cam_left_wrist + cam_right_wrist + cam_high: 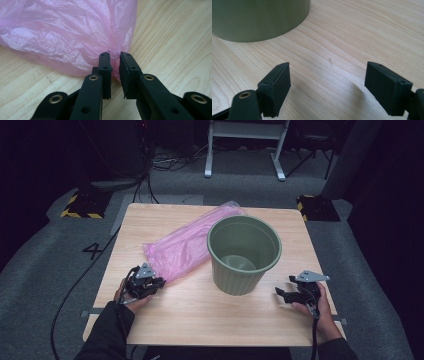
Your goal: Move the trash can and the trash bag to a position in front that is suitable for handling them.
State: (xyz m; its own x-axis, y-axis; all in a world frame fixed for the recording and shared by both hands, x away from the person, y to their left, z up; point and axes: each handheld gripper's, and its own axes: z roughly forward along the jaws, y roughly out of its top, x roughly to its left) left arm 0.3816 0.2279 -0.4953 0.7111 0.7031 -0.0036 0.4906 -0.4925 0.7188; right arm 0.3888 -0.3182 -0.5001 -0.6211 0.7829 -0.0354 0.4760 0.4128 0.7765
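On the wooden table (200, 320), your left gripper (115, 56) pinches the pink bag (62, 32) edge; your right gripper (327, 82) rests released beside the green bucket (257, 17).

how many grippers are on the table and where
2. The left gripper is at the near left, pinching the pink bag. The right gripper is at the near right, open, beside the green bin.

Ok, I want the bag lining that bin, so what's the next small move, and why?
Probably lift the left gripper a little. Its jaws pinch a fold at the edge of the pink bag, which lies flat on the table beside the green bin. The right gripper is open and holds nothing.
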